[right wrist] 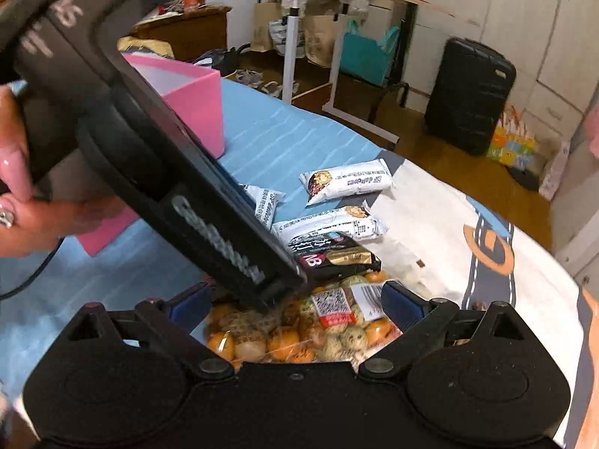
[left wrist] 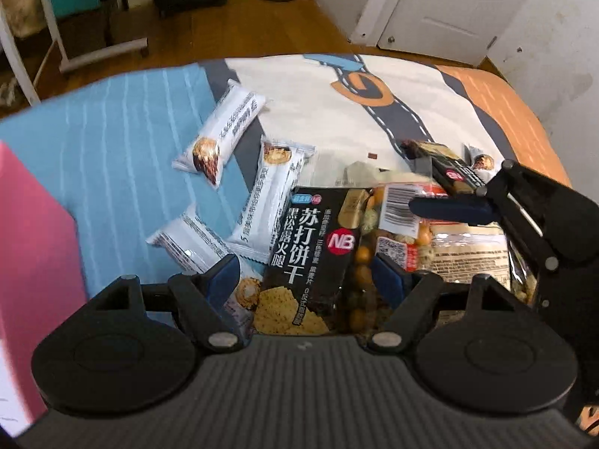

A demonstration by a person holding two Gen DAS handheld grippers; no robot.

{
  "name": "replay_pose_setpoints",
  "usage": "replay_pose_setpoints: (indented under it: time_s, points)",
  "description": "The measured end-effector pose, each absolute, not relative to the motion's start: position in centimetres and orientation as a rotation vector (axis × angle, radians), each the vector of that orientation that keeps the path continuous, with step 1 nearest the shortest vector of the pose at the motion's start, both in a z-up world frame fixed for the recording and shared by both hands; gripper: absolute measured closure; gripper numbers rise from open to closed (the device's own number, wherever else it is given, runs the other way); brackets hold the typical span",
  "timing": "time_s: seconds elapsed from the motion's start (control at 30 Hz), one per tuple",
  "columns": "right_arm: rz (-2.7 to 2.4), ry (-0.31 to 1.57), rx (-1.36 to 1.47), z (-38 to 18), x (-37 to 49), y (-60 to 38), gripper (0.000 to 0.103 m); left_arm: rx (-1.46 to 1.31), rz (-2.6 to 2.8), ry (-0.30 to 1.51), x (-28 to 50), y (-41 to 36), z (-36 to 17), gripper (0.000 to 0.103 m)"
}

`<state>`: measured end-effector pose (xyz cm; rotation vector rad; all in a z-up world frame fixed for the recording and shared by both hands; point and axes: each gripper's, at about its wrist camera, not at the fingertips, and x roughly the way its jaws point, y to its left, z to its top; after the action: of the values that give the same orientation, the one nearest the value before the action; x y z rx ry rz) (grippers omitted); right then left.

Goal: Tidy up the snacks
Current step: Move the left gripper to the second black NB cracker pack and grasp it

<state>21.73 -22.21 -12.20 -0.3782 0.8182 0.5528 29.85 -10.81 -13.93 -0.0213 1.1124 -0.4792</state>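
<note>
My left gripper [left wrist: 307, 278] is open, its blue pads standing on either side of a black soda-cracker pack [left wrist: 310, 258] without touching it. Beside that pack lies a clear bag of round orange and speckled snacks [right wrist: 318, 329]. My right gripper [right wrist: 295, 305] hangs open over this bag, pads apart from it. In the left wrist view one of the right gripper's blue fingers [left wrist: 449, 209] reaches across the bag [left wrist: 411, 232]. Three white snack packs [left wrist: 221, 131] [left wrist: 269, 194] [left wrist: 187, 243] lie on the blue cloth. The left gripper's body [right wrist: 168, 172] crosses the right wrist view, held by a hand [right wrist: 22, 202].
A pink box [right wrist: 194, 104] stands on the blue striped bedspread [left wrist: 112, 149] at the left. Small dark snack bars [left wrist: 438, 161] lie beyond the bag. Off the bed are a wooden floor, a black suitcase [right wrist: 468, 93] and a white rolling table frame [right wrist: 292, 56].
</note>
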Motion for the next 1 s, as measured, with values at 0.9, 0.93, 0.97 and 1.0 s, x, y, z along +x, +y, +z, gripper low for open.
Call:
replay_pose_setpoints:
  time_s: [0.9, 0.93, 0.97, 1.0]
  points:
    - [0.644, 0.793, -0.459, -13.5, 20.1, -19.8, 0.020, -0.070, -0.501, 1.105, 28.7, -8.8, -15.0, 0.025]
    - [0.627, 0.778, -0.464, -13.5, 19.6, -19.7, 0.022, -0.068, -0.499, 1.113, 28.7, -8.6, -15.1, 0.024]
    - [0.609, 0.768, -0.459, -13.5, 19.2, -19.7, 0.023, -0.080, -0.491, 1.125, 28.8, -8.3, -15.3, 0.024]
    - [0.586, 0.758, -0.458, -13.4, 18.9, -19.6, 0.024, -0.093, -0.485, 1.140, 28.8, -8.0, -15.5, 0.023]
